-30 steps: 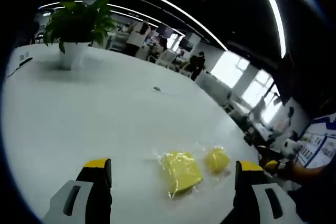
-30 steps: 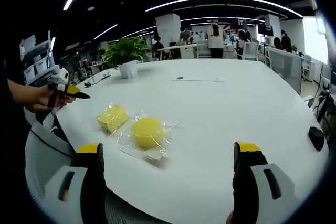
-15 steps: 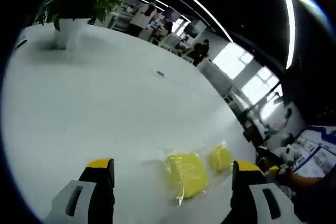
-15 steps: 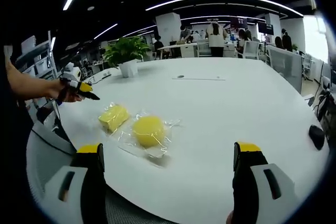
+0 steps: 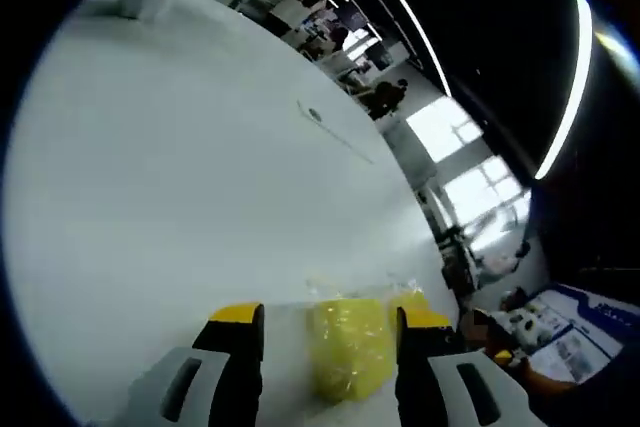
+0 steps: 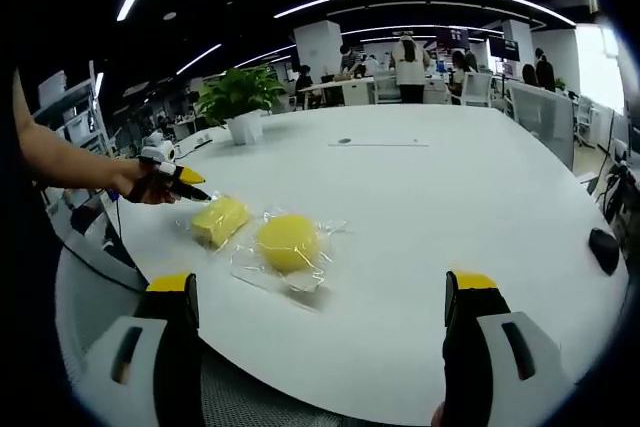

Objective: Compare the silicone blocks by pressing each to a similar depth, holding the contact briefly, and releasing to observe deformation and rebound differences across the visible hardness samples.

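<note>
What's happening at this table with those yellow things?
A person holds a gripper in each hand over a white table. The left gripper has its jaws on either side of a bagged square yellow silicone block. The round yellow block lies beside it, untouched. The right gripper hangs open.

The round block (image 5: pixel 415 299) sits mostly hidden behind the left tongs (image 5: pixel 330 325).

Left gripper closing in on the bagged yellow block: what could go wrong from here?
1. The yellow rectangular silicone block sits in a loose clear bag, so the left gripper may catch film and slide it.
2. The yellow round silicone block lies close beside it; a skid could nudge it.
3. Both lie near the white table's edge.
</note>
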{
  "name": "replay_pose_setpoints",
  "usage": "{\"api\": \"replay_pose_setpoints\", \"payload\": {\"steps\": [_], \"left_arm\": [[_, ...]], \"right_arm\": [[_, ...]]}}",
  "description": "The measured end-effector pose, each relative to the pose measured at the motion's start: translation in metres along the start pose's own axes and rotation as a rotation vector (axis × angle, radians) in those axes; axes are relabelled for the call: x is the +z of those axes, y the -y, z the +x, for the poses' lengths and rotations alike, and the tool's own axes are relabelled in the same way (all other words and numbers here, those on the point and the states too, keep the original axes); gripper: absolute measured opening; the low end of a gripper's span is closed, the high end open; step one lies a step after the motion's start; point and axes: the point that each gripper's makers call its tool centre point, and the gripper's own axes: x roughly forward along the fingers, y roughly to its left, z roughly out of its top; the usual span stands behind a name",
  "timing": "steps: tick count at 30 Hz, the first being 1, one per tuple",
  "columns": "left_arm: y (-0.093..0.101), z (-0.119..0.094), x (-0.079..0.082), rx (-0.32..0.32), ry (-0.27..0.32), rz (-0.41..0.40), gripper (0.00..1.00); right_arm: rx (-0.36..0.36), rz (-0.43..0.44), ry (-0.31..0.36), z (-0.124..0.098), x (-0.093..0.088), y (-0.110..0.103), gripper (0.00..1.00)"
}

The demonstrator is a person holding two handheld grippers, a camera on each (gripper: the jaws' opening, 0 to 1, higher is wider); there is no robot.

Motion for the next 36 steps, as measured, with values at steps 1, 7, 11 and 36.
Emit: {"api": "replay_pose_setpoints", "payload": {"steps": [1,7,11,36], "left_arm": [[0.001,0.002,0.000,-0.019,0.002,-0.014,0.44],[-0.002,0.012,-0.003,-0.054,-0.002,-0.049,0.24],[-0.004,0.019,-0.009,-0.053,-0.036,-0.111,0.18],[-0.006,0.024,-0.013,-0.059,-0.065,-0.150,0.00]], "right_arm": [[-0.001,0.001,-0.001,0.000,-0.001,0.000,0.96],[-0.001,0.008,-0.009,0.001,-0.003,-0.002,0.96],[0.001,0.014,-0.011,0.002,-0.002,-0.001,0.95],[0.014,0.015,-0.034,0.008,-0.009,0.001,0.92]]}}
